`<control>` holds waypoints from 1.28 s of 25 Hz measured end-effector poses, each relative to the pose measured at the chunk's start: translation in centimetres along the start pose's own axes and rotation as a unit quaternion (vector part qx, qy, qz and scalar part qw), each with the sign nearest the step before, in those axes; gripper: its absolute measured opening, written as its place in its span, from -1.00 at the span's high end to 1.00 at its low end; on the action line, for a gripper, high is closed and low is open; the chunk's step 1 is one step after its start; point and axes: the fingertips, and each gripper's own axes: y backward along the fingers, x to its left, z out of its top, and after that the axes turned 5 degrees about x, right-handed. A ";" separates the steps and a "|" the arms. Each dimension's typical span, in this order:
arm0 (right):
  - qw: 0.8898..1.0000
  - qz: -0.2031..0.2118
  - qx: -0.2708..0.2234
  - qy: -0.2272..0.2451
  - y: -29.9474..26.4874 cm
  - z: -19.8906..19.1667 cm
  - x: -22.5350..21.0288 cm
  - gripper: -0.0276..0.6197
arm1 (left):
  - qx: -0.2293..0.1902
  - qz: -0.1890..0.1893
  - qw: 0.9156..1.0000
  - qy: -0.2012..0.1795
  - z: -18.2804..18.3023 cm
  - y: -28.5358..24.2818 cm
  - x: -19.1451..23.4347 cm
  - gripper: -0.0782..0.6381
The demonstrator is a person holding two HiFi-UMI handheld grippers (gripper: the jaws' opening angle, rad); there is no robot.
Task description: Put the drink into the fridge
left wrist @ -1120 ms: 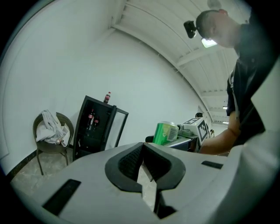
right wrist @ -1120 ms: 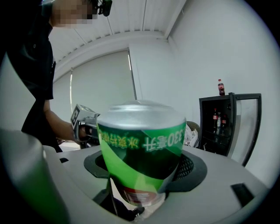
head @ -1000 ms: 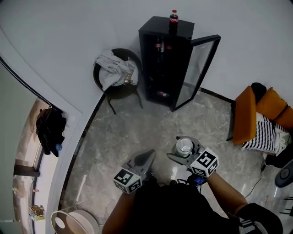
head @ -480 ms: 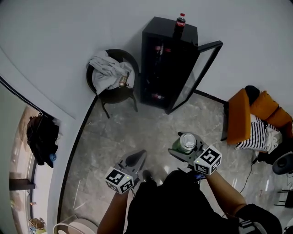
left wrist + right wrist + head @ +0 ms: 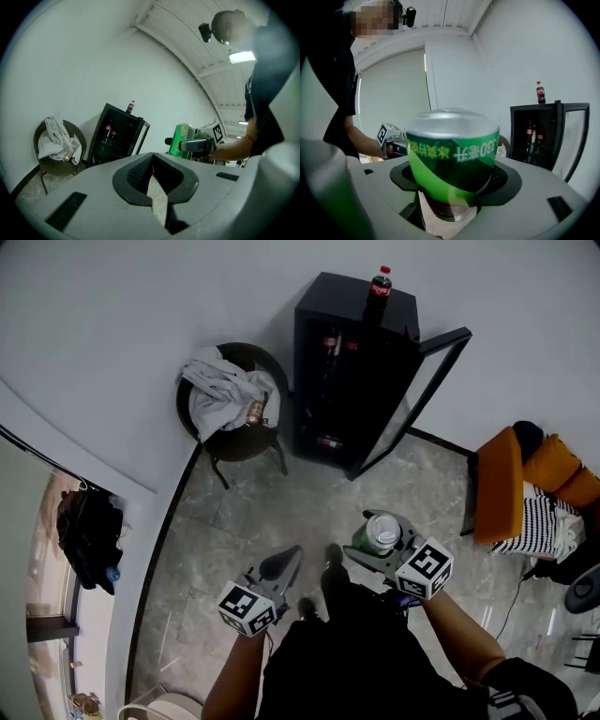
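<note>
Round dark chair carrying white cloth: against the wall, just left of the fridge

Left tongs: pressed together, nothing between them

Tall black fridge: glass door open, 1 cola bottle on top

Right tongs: pinching the upright green drink can, well apart from the fridge

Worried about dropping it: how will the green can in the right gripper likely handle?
The green can looks smooth and glossy, so it may slip in the right gripper, whose jaws clamp its sides. Its metal wall is probably thin and could dent under hard squeezing. Round-bodied, it would likely roll if laid down.
</note>
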 end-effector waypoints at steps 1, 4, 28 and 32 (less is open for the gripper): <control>1.000 0.001 -0.003 0.001 -0.3 0.1 -0.8 -0.17 | 0.003 0.003 1.000 0.000 0.3 -0.6 0.4 0.75; 1.000 0.004 -0.011 0.008 -1.5 0.9 -3.7 -0.17 | 0.014 0.006 1.000 0.001 1.4 -3.1 1.9 0.75; 0.996 0.067 -0.054 -0.004 -4.1 5.3 -21.6 -0.17 | 0.063 -0.008 0.998 -0.025 11.5 -22.1 8.8 0.75; 0.997 0.053 -0.047 -0.015 -5.8 5.4 -23.6 -0.17 | 0.064 -0.013 0.998 -0.009 12.1 -23.1 11.4 0.75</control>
